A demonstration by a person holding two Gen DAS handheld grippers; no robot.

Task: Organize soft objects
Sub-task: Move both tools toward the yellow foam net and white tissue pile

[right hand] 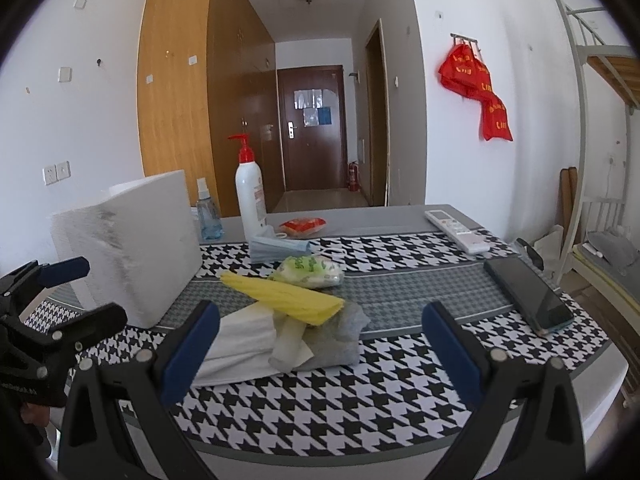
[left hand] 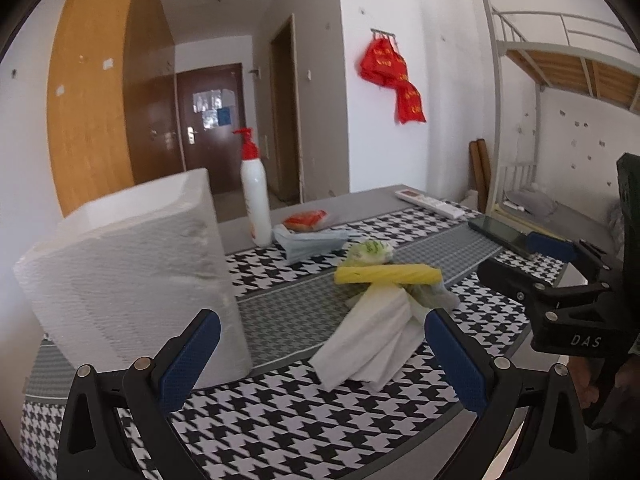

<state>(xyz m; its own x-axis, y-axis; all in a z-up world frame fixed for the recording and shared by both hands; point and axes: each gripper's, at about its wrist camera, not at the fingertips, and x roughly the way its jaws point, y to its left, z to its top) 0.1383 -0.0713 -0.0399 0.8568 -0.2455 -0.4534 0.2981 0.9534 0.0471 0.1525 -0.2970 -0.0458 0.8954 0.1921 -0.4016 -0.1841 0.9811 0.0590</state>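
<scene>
A heap of soft things lies mid-table: a yellow cloth (left hand: 388,274) (right hand: 284,294) on top, folded white tissues (left hand: 368,344) (right hand: 240,344), a grey cloth (right hand: 340,340) (left hand: 434,296) and a green-and-white packet (right hand: 308,272) (left hand: 370,250) behind. Blue face masks (right hand: 276,250) (left hand: 310,242) and a red packet (right hand: 302,226) (left hand: 306,220) sit farther back. My left gripper (left hand: 320,360) (right hand: 80,294) is open just short of the tissues, holding nothing. To the right of it, my right gripper (right hand: 320,344) (left hand: 520,260) is open too, facing the heap.
A tall white tissue pack (left hand: 132,272) (right hand: 128,248) stands at the left. A pump bottle (right hand: 250,196), a spray bottle (right hand: 208,216), a remote (right hand: 456,230) and a phone (right hand: 528,296) lie on the houndstooth tablecloth (right hand: 360,408). A bunk bed (left hand: 560,80) stands at the right.
</scene>
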